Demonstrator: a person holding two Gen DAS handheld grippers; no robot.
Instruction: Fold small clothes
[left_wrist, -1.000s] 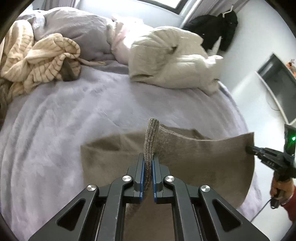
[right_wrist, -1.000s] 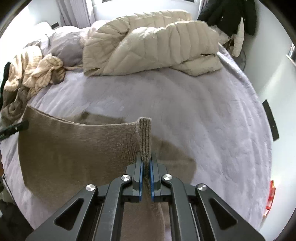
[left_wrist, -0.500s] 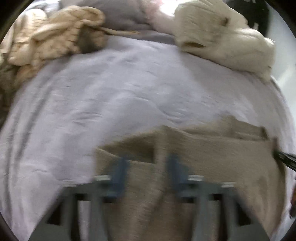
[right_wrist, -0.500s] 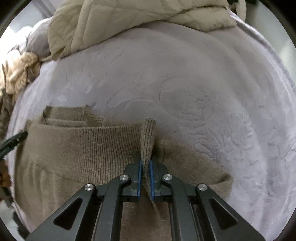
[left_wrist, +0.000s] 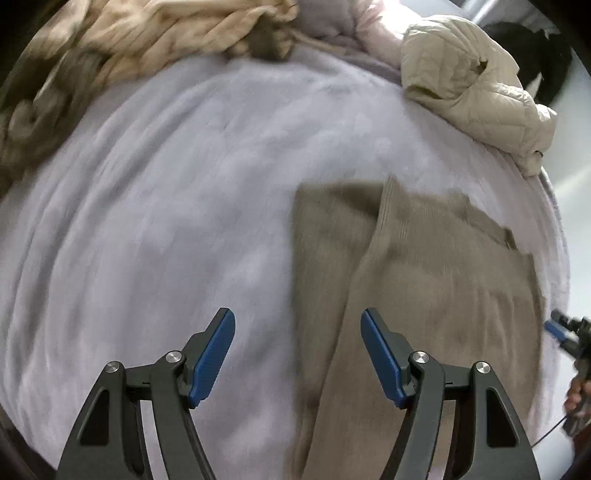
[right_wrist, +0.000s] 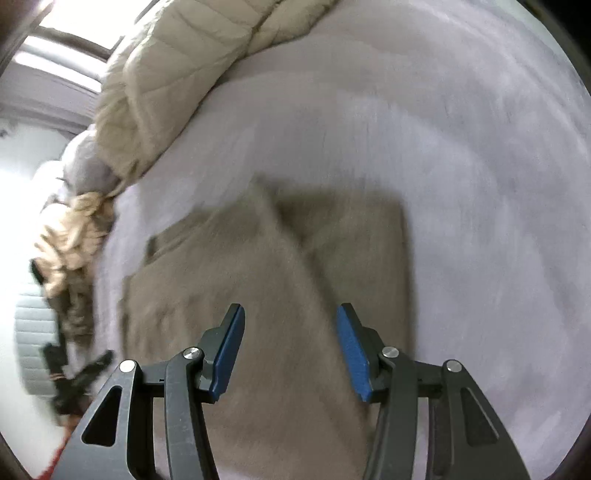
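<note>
With the taupe ribbed knit garment (left_wrist: 424, 280) lying doubled over on the pale lilac bed cover (left_wrist: 166, 206), the left gripper (left_wrist: 297, 354) and right gripper (right_wrist: 290, 350) hang above it, fingers wide and empty, so one fold looks laid and the next likely needs a fresh edge grip.

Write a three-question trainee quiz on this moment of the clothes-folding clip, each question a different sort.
1. True or false: the left gripper is clamped on the brown knit garment.
2. Multiple choice: the garment lies on A) a wooden floor, B) the lilac bedspread, C) a chair.
3. Fill in: the right gripper has its jaws ____.

Key
1. False; its jaws are apart, nothing between them.
2. B
3. open, above the garment.
</note>
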